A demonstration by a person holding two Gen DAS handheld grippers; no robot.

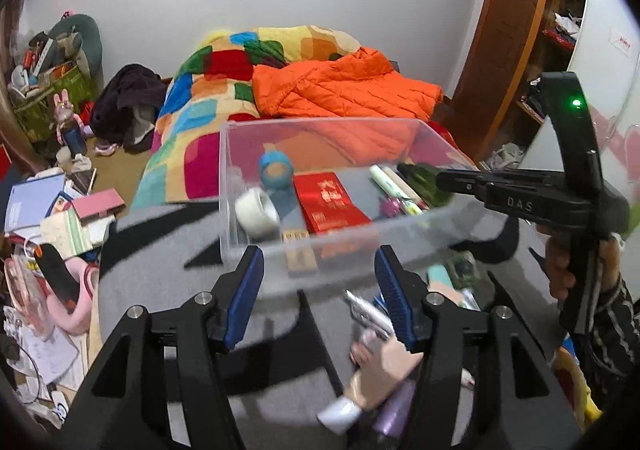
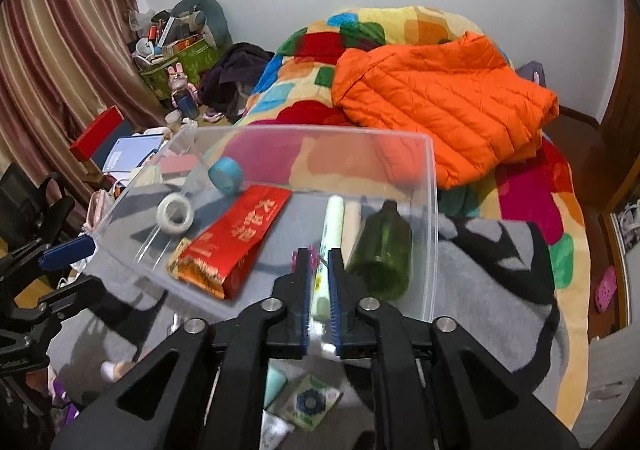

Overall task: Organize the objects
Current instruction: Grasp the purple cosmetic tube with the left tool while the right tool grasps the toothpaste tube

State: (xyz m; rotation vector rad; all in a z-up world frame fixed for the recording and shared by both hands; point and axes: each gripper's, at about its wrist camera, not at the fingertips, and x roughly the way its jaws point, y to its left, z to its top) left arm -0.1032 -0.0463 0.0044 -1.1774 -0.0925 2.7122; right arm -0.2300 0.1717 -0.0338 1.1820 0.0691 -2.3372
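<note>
Right claw: we see its blue pads clamped on a pale green pen, whose far end lies inside the clear bin.
Left claw: fingers spread apart and holding nothing, just short of the bin's near wall.
Step in hand: we judge that we are dropping the pen into the bin.
Doing it well: we should lower the pen until it lies flat between the red packet and the green bottle, then part the pads and draw straight back, clear of the rim.
Bin count: two tape rolls, one white and one blue; one red packet; one green bottle; one cream tube beside the pen.
Still outside: several small tubes and a patterned sachet on the grey blanket over the bed; we cannot count them surely.
</note>
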